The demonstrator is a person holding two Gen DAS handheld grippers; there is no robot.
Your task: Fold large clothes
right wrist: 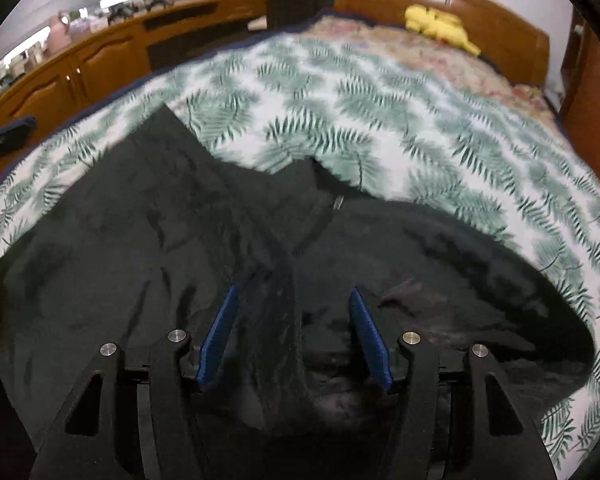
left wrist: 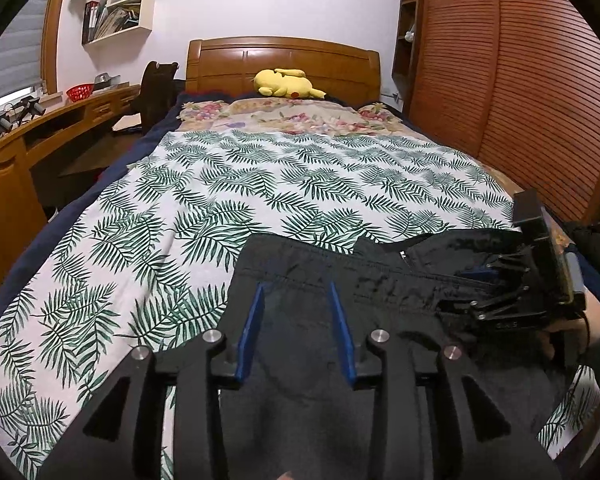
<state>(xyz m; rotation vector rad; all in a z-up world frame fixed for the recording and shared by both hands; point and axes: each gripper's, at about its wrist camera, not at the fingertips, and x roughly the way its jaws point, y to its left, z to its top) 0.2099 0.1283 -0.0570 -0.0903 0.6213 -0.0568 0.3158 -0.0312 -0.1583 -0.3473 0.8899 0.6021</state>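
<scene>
A large black garment [left wrist: 380,320] with a zip [left wrist: 403,255] lies spread on the near part of the leaf-print bedsheet [left wrist: 260,184]. My left gripper [left wrist: 296,286] hovers over its left part, open, with only flat cloth below the blue pads [left wrist: 256,320]. My right gripper [left wrist: 456,288], held by a hand [left wrist: 592,320], reaches in low over the garment's right side. In the right wrist view, the right gripper [right wrist: 293,289] stands open above the black garment [right wrist: 140,220]. A raised fold of cloth runs between its pads [right wrist: 370,336] without being pinched.
A yellow plush toy [left wrist: 286,84] lies by the wooden headboard [left wrist: 280,60]. A louvred wooden wardrobe [left wrist: 520,80] runs along the bed's right side. A wooden desk [left wrist: 28,148] with cabinets stands to the left. The far leaf-print sheet [right wrist: 380,112] lies flat.
</scene>
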